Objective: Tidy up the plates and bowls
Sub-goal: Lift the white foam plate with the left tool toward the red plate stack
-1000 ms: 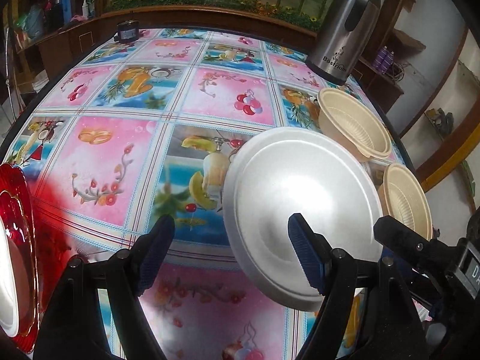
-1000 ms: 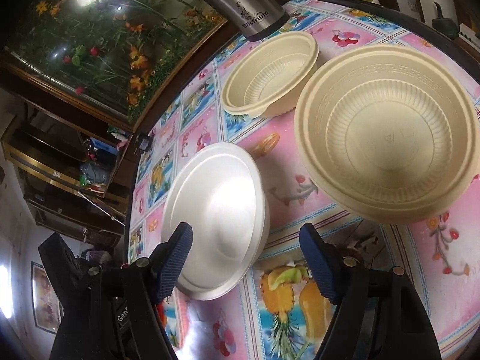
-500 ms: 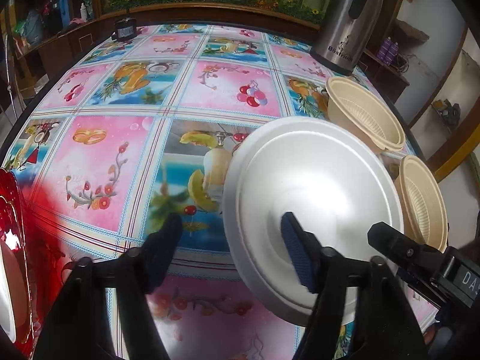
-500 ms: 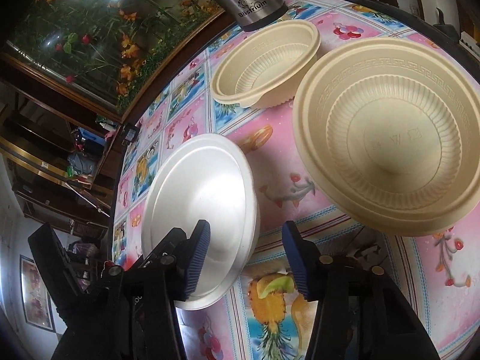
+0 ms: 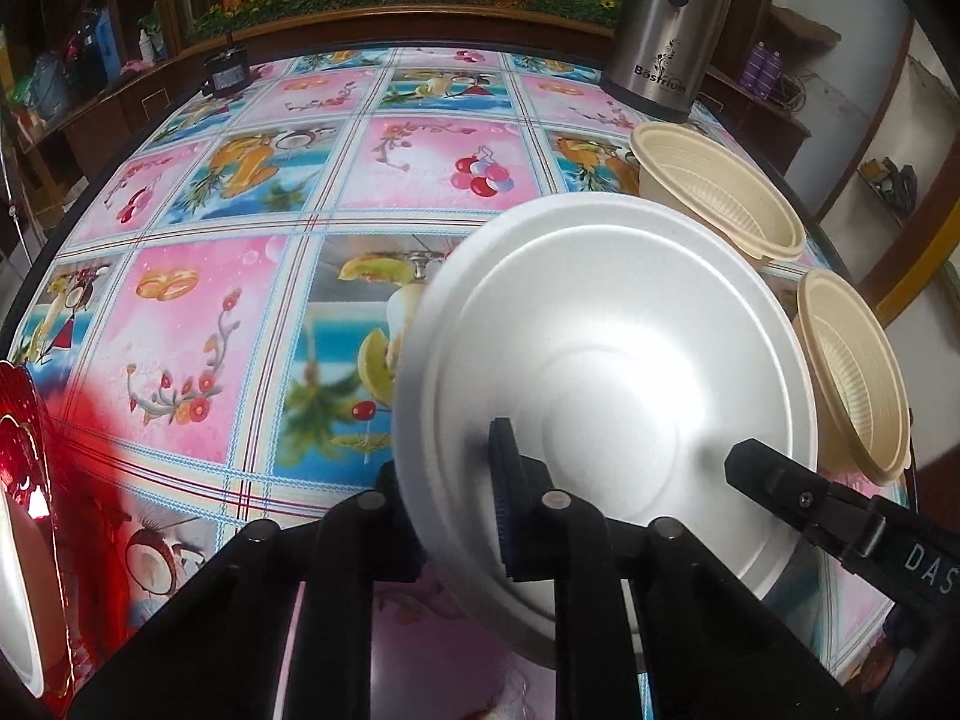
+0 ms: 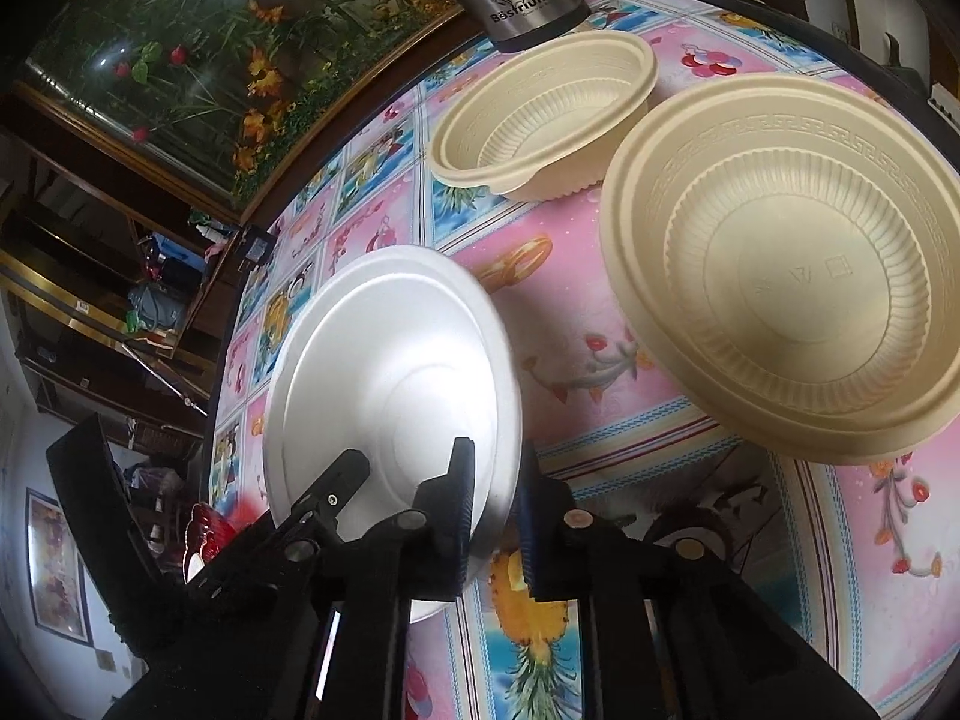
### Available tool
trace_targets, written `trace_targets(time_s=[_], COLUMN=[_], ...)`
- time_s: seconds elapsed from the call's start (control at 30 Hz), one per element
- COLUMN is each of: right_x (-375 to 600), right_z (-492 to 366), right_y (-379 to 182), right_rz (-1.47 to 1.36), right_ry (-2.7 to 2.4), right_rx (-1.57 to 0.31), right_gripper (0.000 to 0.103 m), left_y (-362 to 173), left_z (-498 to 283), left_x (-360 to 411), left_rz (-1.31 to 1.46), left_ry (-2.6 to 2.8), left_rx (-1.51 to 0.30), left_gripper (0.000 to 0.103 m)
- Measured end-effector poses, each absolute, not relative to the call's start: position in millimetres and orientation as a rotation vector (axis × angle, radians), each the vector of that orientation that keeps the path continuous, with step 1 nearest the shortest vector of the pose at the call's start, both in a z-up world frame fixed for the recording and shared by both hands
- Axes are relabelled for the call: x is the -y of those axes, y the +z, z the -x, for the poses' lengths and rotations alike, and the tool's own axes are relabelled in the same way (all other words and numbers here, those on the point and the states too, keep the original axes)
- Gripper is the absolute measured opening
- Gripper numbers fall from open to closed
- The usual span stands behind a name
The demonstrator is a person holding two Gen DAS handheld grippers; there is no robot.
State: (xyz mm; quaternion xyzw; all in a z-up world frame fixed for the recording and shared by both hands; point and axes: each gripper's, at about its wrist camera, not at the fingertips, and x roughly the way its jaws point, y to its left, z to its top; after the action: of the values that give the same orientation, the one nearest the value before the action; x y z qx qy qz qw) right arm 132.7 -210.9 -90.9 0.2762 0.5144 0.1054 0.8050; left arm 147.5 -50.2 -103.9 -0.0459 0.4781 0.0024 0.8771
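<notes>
Both hand-held grippers are clamped on the same white plate [image 5: 606, 372], which is tipped up off the counter [image 5: 252, 240] at a slant. The left hand-held gripper [image 5: 456, 504] has just been closing, and its jaws now pinch the plate's near-left rim, one blue pad on the plate's inner face and the other behind it. The right hand-held gripper [image 6: 492, 516] has likewise just been closing and now bites the plate's [image 6: 390, 384] near-right rim with the rim between its pads.

To the right of the plate sit two beige bowls: the near bowl [image 6: 786, 282] lies just beside the plate, and the far bowl [image 6: 540, 120] stands behind it, close to a steel kettle [image 5: 666, 36] at the far right of the counter. At the near left edge a red plate [image 5: 24, 498] shows, with something white lying in it. The counter wears a bright cloth of pink and blue fruit squares.
</notes>
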Motion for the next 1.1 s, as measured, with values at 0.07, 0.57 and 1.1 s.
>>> trace_targets(time_s=[0.07,0.57,1.1], right_x=[210.9,205.0,195.7], right_z=[-129.9,-100.3,-69.2], right_y=[-90.2,-75.5,-70.1], right_rz=[-0.592,-0.563,-0.513], right_ry=[0.229,0.237,0.250], right_rx=[-1.100,-1.068,-1.054], right_gripper=[0.012,0.012,0.010], left_y=[-103.1,-92.2,-92.9], left_z=[-146.5,-117.4,-82.0], left_x=[48.8,46.2,34.4], left_rz=[0.099,0.097,0.117], left_ry=[0.003,-0.011,-0.017], left_rx=[-1.000,-0.970,-0.955], left_gripper=[0.014,0.012,0.011])
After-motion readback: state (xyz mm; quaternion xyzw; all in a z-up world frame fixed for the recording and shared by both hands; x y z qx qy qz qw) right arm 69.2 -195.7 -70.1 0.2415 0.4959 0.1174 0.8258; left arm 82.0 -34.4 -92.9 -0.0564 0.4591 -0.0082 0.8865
